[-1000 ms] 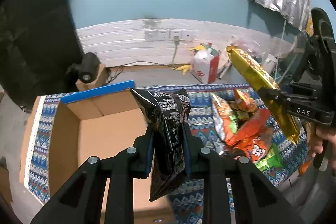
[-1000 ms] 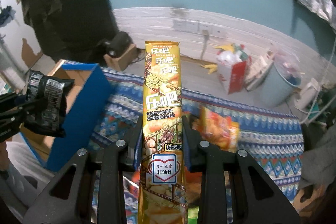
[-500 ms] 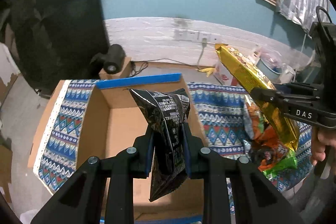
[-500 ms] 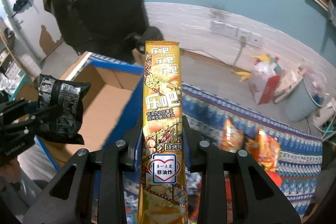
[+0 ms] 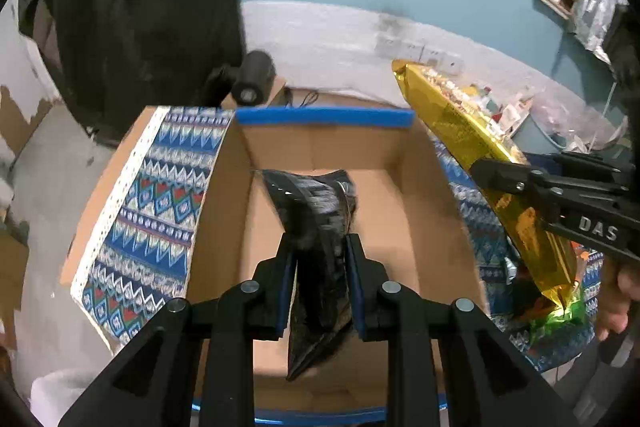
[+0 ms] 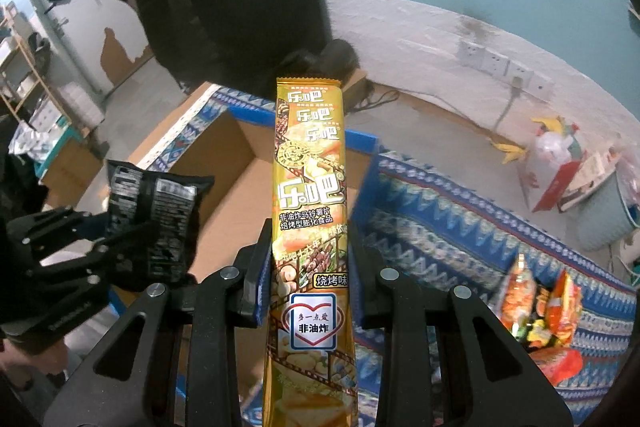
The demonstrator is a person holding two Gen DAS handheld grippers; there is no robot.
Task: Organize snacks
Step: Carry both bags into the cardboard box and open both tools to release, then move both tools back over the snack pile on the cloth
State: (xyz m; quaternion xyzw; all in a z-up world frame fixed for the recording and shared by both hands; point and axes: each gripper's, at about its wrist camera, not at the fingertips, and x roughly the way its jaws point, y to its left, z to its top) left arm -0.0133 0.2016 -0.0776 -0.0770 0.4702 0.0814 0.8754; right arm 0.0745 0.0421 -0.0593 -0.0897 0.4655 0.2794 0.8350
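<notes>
Teal wall and a white skirting band closed off the far side of the room, and in front of them a counter [image 5: 132,211] under a blue patterned cloth carried an open cardboard box [image 5: 320,143].

The left gripper [image 5: 318,263] was clenched on a black snack bag [image 5: 316,227], which hung over the open box. The right gripper [image 6: 308,263] pinched a long gold snack packet [image 6: 310,187] near its lower half, so most of the packet stood free above the jaws.

That tall free end looked likely to sag or swing and catch the box's blue-edged rim. With both packs converging on one opening, the grippers might also knock together. The black bag was gripped at its crumpled middle and could slip.

Only the left wrist view showed the bare box floor and a hand [image 5: 618,297] on the right tool. Only the right wrist view showed the gold packet's printed face, and the loose orange snack packs [image 6: 540,307] waiting on the cloth.
</notes>
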